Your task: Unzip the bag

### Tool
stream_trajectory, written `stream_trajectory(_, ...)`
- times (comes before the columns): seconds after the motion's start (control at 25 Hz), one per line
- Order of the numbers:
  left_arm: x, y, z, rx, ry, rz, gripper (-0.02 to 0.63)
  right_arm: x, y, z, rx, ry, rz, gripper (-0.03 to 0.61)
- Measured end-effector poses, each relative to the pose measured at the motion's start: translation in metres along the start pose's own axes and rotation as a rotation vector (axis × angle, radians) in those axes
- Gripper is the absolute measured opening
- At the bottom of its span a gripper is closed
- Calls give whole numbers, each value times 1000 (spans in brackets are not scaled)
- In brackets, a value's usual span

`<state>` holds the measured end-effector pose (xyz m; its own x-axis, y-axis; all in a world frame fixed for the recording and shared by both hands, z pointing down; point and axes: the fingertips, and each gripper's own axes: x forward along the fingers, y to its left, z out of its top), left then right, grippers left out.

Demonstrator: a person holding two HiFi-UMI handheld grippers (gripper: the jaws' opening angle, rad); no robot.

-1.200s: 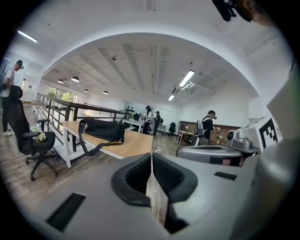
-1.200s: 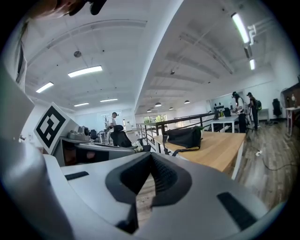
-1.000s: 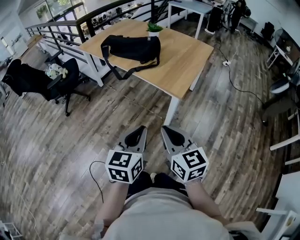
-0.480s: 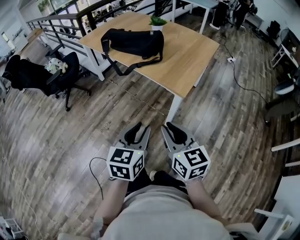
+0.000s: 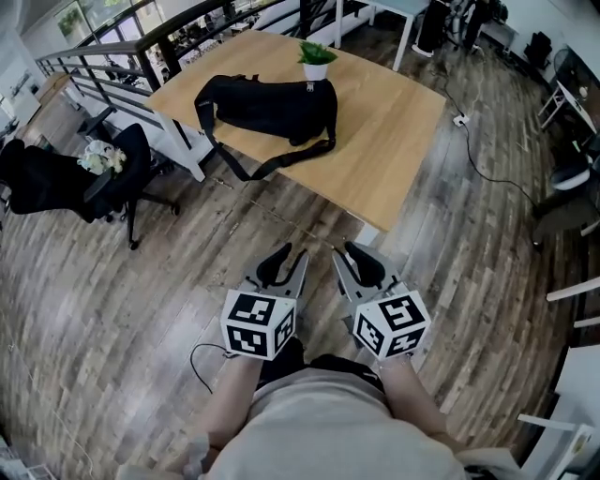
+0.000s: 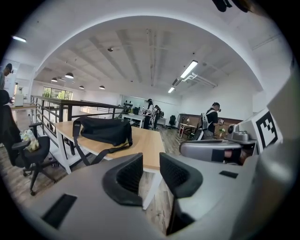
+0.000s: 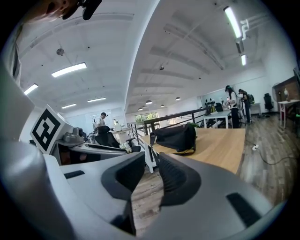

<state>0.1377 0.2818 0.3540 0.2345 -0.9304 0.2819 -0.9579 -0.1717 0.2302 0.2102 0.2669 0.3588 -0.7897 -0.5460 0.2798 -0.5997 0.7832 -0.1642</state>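
Black bag (image 5: 272, 108) — light-wood table (image 5: 394, 127)

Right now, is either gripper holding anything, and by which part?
Nothing. The left gripper and right gripper have just been opening, with nothing between their jaws; the bag lies untouched on the table.

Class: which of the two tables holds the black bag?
The near wooden table: the black bag lies on it; the white table stands farther back.

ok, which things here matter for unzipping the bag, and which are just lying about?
Job: black bag on the wooden table; left tongs, right tongs, both have just been opening, empty.
Lying about: potted plant, office chair, pale bundle on it.
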Motion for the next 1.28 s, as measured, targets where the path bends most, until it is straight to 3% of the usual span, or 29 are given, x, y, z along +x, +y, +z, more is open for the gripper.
stream_trajectory(0.36, 47, 79, 47, 42, -9, -80, 117, 92, -2, 37, 6, -30, -61, 92)
stream_trajectory(0.64, 65, 113, 51, 19, 15, -112, 117, 129, -6, 41, 24, 0, -87, 92)
stream_trajectory(1.0, 83, 147, 46, -16, 42, -86, 115, 169, -18, 40, 34, 34, -66, 92)
stream_trajectory(1.28, 130, 175, 65, -9, 35, -53, 110, 222, -55, 63, 34, 14, -32, 92)
